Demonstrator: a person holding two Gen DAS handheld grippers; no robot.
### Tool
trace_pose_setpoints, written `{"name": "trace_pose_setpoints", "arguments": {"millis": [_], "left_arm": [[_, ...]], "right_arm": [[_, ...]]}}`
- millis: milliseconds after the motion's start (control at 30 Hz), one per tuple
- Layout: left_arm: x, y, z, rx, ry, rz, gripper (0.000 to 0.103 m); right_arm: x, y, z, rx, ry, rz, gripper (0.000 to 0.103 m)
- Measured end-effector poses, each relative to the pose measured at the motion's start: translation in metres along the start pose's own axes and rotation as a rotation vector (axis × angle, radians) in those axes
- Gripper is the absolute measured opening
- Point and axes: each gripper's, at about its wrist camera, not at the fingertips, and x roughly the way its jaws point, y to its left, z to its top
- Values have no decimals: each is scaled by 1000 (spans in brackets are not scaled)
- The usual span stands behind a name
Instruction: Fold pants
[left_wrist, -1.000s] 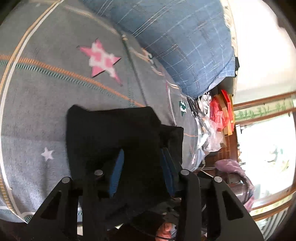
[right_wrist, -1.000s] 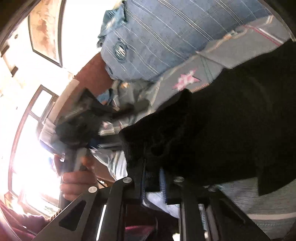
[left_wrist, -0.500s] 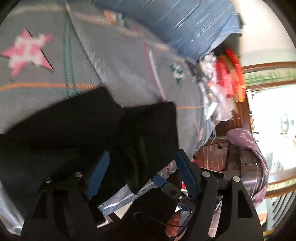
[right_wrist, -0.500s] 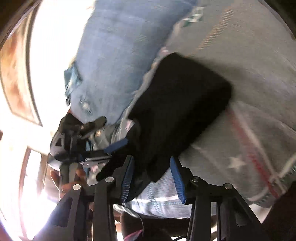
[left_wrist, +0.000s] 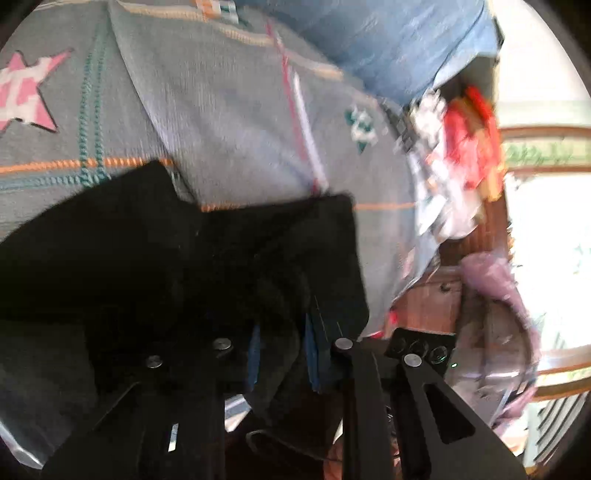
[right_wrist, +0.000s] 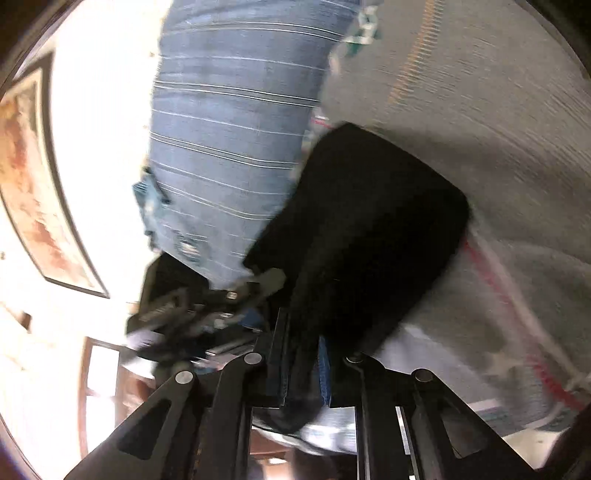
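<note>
The black pants (left_wrist: 155, 266) lie on a grey bedspread (left_wrist: 229, 122) with a pink star (left_wrist: 22, 96). A blue pillow (right_wrist: 229, 140) sits behind. The left gripper (left_wrist: 282, 354) and the right gripper (right_wrist: 303, 365) each pinch the cloth tight.

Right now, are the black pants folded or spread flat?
Folded, not flat: the black pants lie doubled in layers on the grey blanket, an edge pinched in the left claw and the right claw.

Both views motion-blurred; window (left_wrist: 546, 236) glare blown out; fisheye edges warped, dark vignette.
</note>
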Motion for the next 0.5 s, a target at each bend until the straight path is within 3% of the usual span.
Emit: {"name": "trace_pose_setpoints", "arguments": {"millis": [67, 167, 267, 300, 400, 500], "left_arm": [[-22, -4, 2, 3, -62, -21, 16], [-45, -2, 3, 35, -137, 45, 16], [-29, 20, 4, 13, -107, 171, 17], [-11, 36, 4, -28, -48, 215, 17], [-10, 49, -3, -63, -42, 130, 21], [-20, 40, -10, -20, -27, 136, 22]], "right_arm": [[5, 13, 2, -9, 20, 62, 13], [25, 19, -2, -39, 68, 87, 12], [45, -4, -9, -13, 111, 12, 13], [50, -12, -11, -13, 123, -45, 13], [41, -20, -13, 8, 124, -52, 14], [20, -4, -8, -48, 159, -116, 18]]}}
